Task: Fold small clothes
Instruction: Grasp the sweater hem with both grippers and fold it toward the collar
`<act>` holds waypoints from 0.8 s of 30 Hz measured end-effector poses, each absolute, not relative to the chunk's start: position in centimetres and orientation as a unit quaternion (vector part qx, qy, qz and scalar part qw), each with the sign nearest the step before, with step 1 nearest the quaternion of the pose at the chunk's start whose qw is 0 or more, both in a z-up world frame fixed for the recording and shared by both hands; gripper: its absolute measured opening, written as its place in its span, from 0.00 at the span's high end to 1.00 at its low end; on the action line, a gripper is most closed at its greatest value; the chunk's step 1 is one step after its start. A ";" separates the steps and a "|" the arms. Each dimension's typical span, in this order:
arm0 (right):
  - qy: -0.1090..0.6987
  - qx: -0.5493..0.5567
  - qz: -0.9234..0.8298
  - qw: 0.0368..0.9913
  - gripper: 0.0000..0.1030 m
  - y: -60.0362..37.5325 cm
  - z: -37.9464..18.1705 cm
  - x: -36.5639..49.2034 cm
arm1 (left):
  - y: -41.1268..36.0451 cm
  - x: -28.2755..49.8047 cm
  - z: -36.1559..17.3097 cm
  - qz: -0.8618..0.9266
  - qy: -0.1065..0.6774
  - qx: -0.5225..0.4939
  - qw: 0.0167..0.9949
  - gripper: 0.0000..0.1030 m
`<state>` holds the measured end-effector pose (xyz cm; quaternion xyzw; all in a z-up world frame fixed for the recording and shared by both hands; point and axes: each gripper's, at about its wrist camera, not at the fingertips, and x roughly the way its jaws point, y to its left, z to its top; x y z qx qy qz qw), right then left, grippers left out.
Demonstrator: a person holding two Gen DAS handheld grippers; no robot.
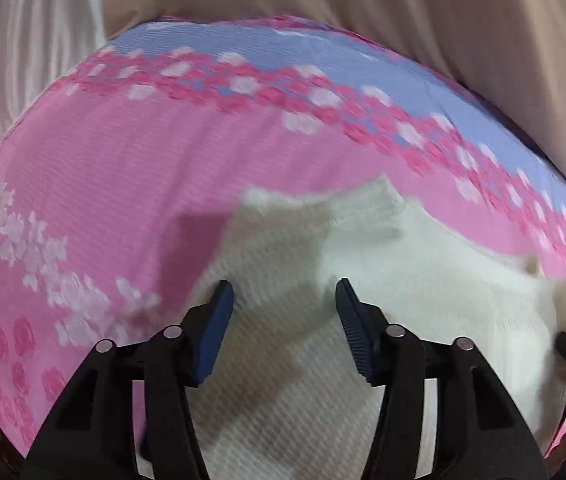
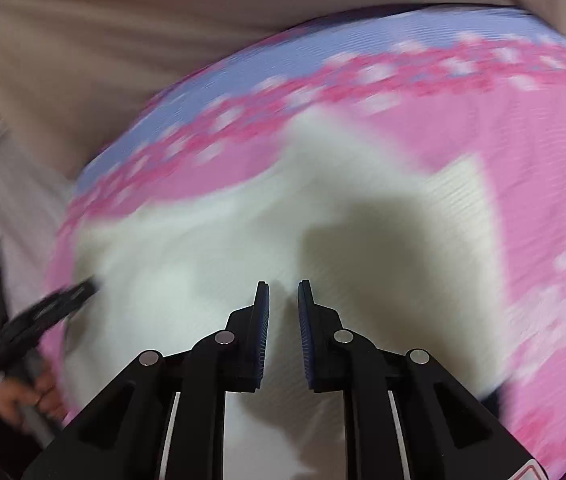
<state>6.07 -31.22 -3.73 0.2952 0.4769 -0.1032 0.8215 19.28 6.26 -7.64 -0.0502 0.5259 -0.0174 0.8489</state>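
Now left claw (image 1: 285, 292) held apart, right claw (image 2: 283, 292) nearly together, empty, over cream garment (image 1: 323, 264); bedspread (image 1: 103, 184) at 9 o'clock could be pinched too

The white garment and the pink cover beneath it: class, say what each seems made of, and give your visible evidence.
White garment: apparently a soft, matt knit, perhaps cotton; it shows fine ribbed or waffle rows and a ribbed edge. Pink cover: seemingly thin, matt woven cloth with a flower print and faint lines; the fibre cannot be told.
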 end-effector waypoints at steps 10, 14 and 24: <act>0.448 0.277 -0.150 0.837 0.40 -35.0 -1.7 4.6 | 8.5 21.7 -7.5 -0.039 0.535 -0.116 0.836 0.35; 0.480 0.249 -0.115 0.834 0.92 -33.2 -2.6 7.9 | 7.1 22.2 -7.9 -0.052 0.544 -0.098 0.832 0.73; 0.472 0.329 -0.129 0.807 0.90 -37.7 -4.0 6.5 | 8.3 23.4 -8.4 -0.033 0.553 -0.109 0.826 0.74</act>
